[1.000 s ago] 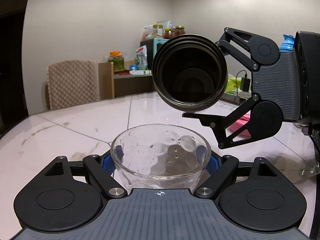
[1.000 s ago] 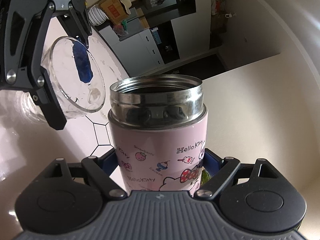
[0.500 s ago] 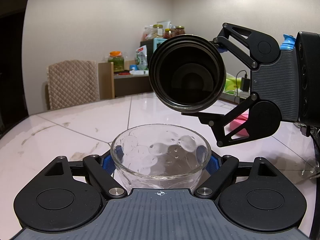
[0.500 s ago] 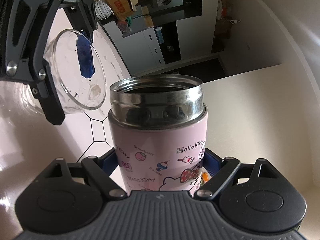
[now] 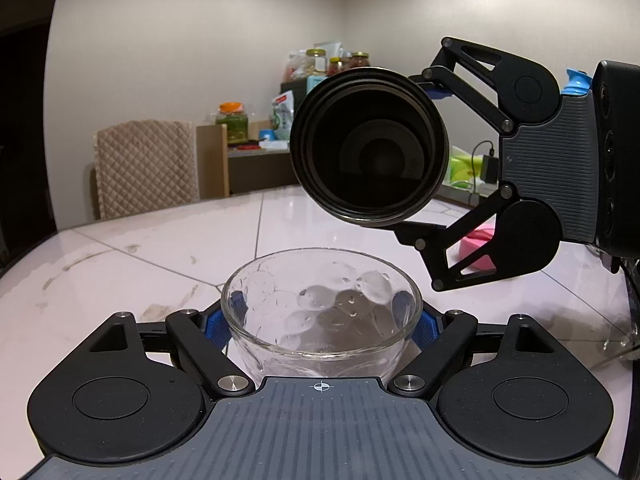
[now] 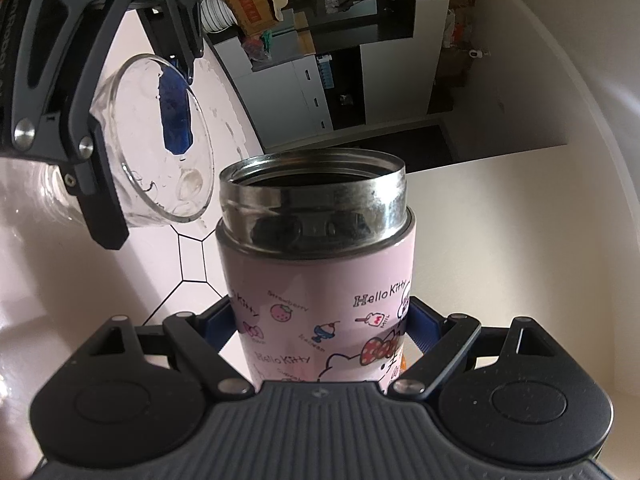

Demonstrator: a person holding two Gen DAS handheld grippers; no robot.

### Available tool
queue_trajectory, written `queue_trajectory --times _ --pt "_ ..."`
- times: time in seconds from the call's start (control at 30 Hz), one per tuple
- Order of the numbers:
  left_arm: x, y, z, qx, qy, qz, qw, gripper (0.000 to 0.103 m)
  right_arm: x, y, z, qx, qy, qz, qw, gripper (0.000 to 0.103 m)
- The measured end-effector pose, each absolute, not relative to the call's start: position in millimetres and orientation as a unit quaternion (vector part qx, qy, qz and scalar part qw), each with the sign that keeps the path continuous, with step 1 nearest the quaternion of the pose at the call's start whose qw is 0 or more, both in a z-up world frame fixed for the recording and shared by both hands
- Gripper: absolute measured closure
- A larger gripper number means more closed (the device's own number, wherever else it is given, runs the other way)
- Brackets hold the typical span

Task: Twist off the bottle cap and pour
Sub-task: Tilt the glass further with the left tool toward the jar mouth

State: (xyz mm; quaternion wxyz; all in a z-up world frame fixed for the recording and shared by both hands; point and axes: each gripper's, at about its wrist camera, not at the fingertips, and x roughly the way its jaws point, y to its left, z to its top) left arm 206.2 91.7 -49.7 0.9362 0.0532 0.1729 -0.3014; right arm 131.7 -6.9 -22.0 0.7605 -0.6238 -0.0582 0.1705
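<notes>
We saw left hand-held gripper (image 5: 322,320) clamped on clear glass bowl (image 5: 322,316), blue pads against both sides, bowl upright above white tabletop (image 5: 168,248). Right hand-held gripper (image 6: 320,320) clamped on pink bottle (image 6: 320,280), cap off, steel mouth open. From left wrist view, bottle (image 5: 368,146) lay tipped, mouth facing us, just above bowl's far rim. No liquid stream visible.

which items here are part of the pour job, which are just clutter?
Job: pink bottle, uncapped, in right gripper; glass bowl in left gripper.

Clutter: quilted chair, jars on shelf, pink item on table, charger.
</notes>
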Motion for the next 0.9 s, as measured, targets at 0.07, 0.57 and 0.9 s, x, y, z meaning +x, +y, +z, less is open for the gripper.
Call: queue_trajectory --times 0.07,0.57,0.9 --pt "206 91 -50 0.053 0.173 -0.301 0.936 0.015 132 -7 -23 -0.627 -0.058 0.17 0.758 0.015" --pt "206 91 -50 0.053 0.173 -0.302 0.936 0.015 122 -15 -32 -0.646 -0.071 0.161 0.743 0.015" --pt "206 90 -50 0.052 0.173 -0.302 0.936 0.015 118 -15 -37 -0.659 -0.078 0.157 0.731 0.015"
